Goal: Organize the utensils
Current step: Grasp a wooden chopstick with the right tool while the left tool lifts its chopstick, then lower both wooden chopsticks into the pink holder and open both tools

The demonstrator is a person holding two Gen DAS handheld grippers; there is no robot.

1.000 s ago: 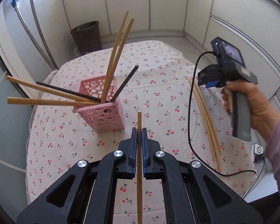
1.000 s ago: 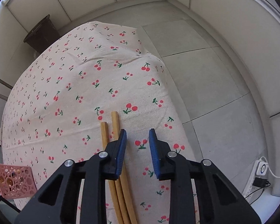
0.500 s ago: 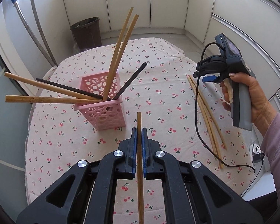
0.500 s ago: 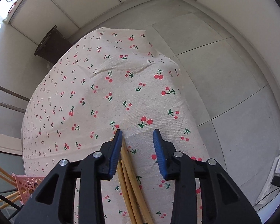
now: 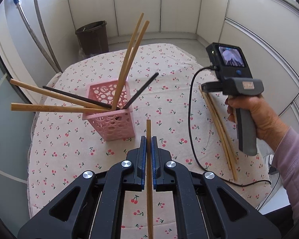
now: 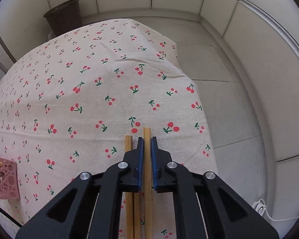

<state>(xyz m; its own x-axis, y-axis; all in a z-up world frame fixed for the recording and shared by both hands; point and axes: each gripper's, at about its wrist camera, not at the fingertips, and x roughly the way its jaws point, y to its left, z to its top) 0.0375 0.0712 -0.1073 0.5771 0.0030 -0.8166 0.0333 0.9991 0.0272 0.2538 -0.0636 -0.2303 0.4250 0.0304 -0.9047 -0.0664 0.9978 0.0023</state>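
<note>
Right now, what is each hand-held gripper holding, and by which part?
Left hand-held gripper: one bamboo chopstick, near its far end. Right hand-held gripper: another bamboo chopstick, also near its tip.

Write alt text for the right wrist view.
The right tool is shut on one bamboo chopstick, while two more chopsticks lie just left of it on the cherry-print tablecloth. A corner of the pink perforated basket shows at the left edge, and a dark bin stands beyond the table.
</note>
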